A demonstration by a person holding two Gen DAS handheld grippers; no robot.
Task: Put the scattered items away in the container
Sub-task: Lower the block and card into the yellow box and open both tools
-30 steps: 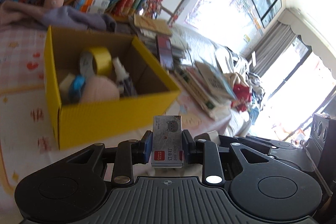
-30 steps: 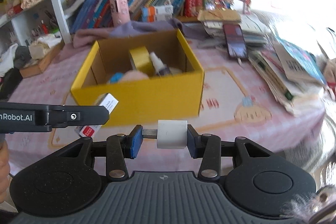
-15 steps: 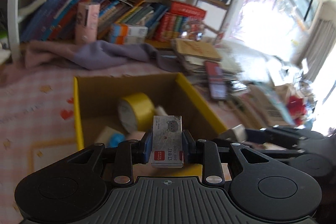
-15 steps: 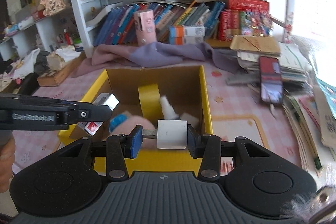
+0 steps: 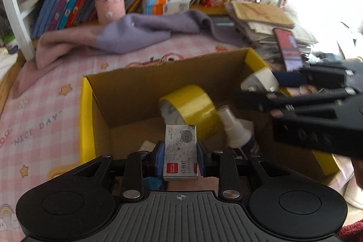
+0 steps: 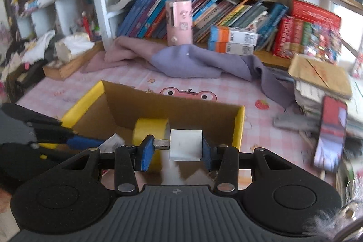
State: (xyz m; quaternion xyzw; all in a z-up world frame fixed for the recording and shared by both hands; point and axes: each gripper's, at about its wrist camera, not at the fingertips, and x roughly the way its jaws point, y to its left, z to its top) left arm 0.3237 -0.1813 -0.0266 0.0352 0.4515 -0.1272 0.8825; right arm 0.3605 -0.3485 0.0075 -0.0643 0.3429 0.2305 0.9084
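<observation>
Staple box [image 5: 180, 152] is clamped by its long sides in left gripper [image 5: 180, 154], over near part of yellow box [image 5: 86, 119]. White plug block [image 6: 185, 147] is pinched in right gripper [image 6: 175, 151], above far-right corner. Both probably light, stiff, smooth; flat faces suit pads.

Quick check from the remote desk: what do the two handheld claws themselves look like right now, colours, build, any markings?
Both match: the left claw and right claw have matte black ribbed bodies, two round discs, silver rivets on black linkage arms, blue pads on the fingers, and a small white crosshair mark. No cables show.
</observation>
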